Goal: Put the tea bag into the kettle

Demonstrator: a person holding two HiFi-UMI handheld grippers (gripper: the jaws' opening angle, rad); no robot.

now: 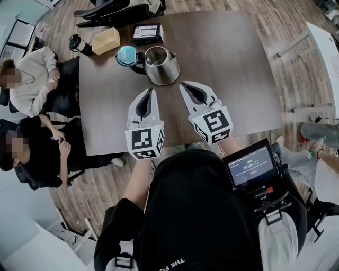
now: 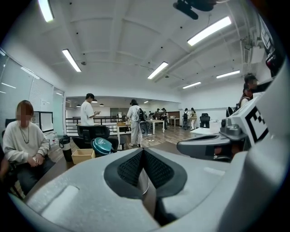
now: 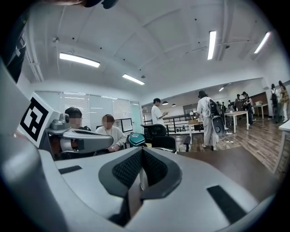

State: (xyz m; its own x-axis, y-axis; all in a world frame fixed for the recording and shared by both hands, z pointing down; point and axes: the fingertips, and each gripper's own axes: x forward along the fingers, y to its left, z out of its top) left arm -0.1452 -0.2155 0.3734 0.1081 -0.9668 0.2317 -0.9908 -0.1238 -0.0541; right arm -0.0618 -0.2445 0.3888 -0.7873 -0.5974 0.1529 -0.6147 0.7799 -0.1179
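A steel kettle stands on the brown table with its teal lid swung open to the left. No tea bag shows in any view. My left gripper hovers just in front of the kettle, its jaws shut with nothing seen between them. My right gripper floats beside it to the right, also shut and empty. In the left gripper view the pads of the left gripper meet, and the teal lid shows beyond. In the right gripper view the right gripper is closed, with the lid behind.
A small wooden box, a black tumbler and a framed tablet sit at the table's far left. Two seated people are at the left edge. Office chairs stand beyond the table.
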